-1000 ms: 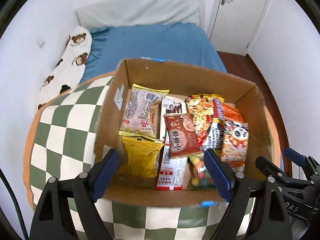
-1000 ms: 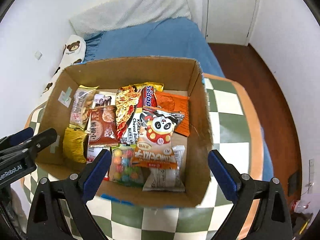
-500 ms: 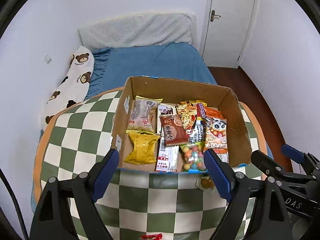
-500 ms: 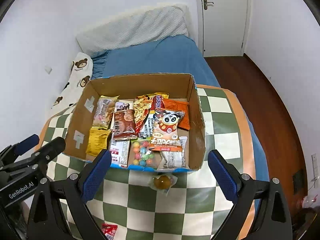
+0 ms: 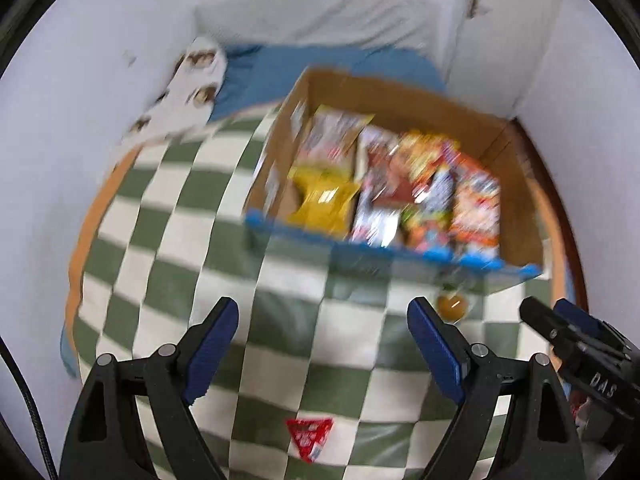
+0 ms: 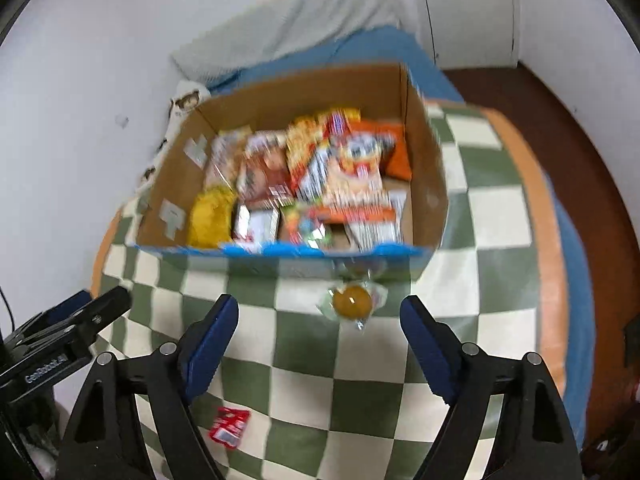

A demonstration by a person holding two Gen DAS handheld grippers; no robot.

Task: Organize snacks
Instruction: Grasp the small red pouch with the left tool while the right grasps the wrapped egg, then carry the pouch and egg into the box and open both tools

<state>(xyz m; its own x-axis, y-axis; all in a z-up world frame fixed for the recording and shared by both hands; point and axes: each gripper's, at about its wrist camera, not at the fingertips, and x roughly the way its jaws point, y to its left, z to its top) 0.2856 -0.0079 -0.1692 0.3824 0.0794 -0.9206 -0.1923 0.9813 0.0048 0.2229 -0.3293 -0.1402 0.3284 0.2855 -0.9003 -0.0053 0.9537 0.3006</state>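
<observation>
A cardboard box point(image 5: 516, 200) point(image 6: 424, 176) full of several snack packets stands on the green and white checked table point(image 5: 224, 264). A clear-wrapped orange round snack point(image 6: 352, 300) point(image 5: 451, 305) lies just in front of the box. A small red packet point(image 5: 309, 437) point(image 6: 230, 427) lies nearer me on the table. My left gripper point(image 5: 322, 344) is open and empty above the table. My right gripper point(image 6: 318, 340) is open and empty, just short of the orange snack. Both views are blurred.
A blue bed point(image 6: 360, 52) with a grey pillow and a bear-print pillow point(image 5: 188, 88) lies behind the table. A white door point(image 6: 472, 8) and dark wood floor point(image 6: 560, 120) are at the right. White walls stand at the left.
Both grippers have pulled back from the box and away over the table. The orange snack and the red packet have come into view. Both grippers stay open.
</observation>
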